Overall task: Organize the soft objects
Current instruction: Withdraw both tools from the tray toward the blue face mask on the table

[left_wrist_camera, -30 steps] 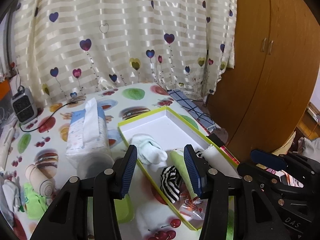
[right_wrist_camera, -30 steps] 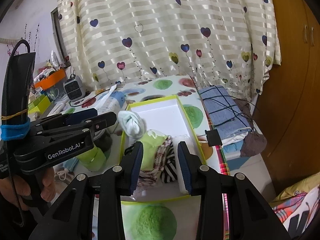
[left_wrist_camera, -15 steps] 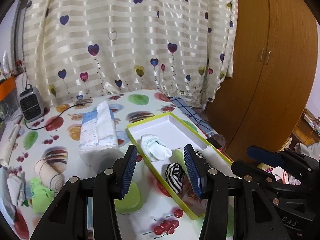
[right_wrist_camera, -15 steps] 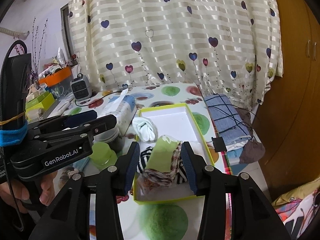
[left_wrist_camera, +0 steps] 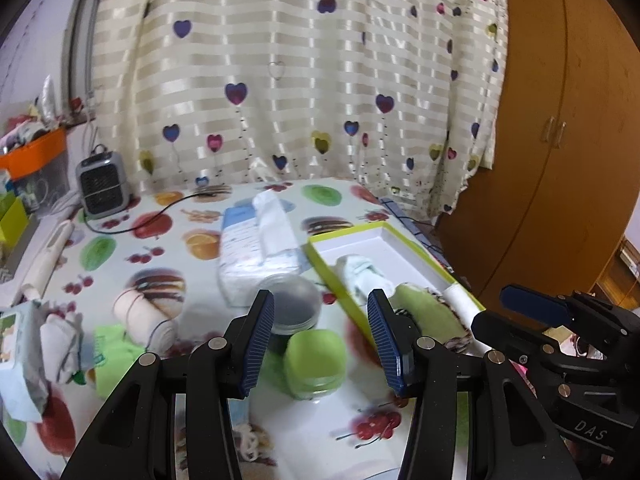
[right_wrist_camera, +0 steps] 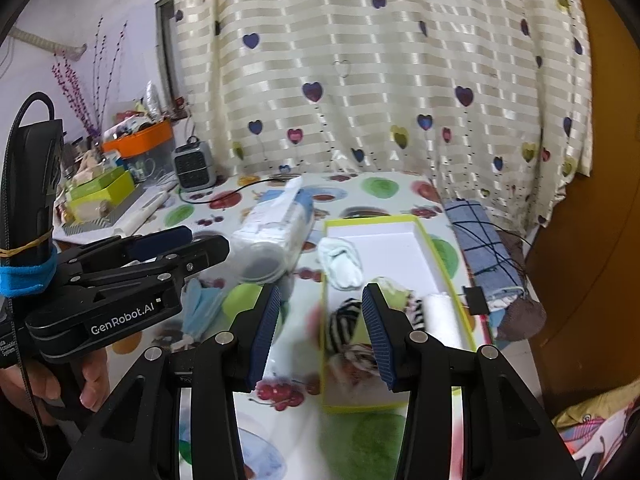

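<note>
Both grippers are empty: the right gripper (right_wrist_camera: 318, 334) has spread its fingers and let go of the green cloth roll (right_wrist_camera: 390, 292) it pinched a second ago, and the left gripper (left_wrist_camera: 318, 336) hangs as wide as before. That roll now lies in the near part of the yellow-edged box (right_wrist_camera: 424, 236), apparently against the striped sock (right_wrist_camera: 344, 320), with the white sock (right_wrist_camera: 340, 264) farther in. Both grippers have drawn back, so the green lid (left_wrist_camera: 316, 360) sits between the left fingers, untouched.

Both wrist views look forward and downward over the counter (left_wrist_camera: 120, 264) toward the curtain (right_wrist_camera: 380, 80), sharing the yellow-rimmed box (right_wrist_camera: 440, 264).
</note>
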Motion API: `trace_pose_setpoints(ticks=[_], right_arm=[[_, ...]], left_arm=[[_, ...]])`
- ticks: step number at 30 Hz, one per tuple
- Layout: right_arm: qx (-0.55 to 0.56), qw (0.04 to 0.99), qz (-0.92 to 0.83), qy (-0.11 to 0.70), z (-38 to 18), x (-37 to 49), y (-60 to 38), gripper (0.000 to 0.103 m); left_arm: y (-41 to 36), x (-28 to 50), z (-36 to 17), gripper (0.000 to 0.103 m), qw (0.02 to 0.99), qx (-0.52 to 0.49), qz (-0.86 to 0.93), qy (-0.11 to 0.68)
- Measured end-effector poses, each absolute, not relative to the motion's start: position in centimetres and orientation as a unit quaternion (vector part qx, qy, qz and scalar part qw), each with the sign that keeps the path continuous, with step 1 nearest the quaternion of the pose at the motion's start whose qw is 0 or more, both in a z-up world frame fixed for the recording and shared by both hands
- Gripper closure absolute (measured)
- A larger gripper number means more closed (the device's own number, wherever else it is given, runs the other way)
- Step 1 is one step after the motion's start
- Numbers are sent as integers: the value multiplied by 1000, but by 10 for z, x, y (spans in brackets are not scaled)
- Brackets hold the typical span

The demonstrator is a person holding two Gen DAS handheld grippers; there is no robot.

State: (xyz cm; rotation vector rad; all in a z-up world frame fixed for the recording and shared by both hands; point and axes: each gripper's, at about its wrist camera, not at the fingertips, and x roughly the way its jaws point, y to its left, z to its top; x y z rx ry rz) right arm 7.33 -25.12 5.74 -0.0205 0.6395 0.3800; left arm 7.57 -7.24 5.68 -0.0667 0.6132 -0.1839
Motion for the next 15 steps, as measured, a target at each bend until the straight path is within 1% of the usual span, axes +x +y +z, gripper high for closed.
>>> trace_pose_setpoints(ticks=[15], right_arm=[[-31, 911, 242, 332, 44, 77, -203, 58]], left_arm=[[1, 66, 21, 55, 939, -70, -16, 335]])
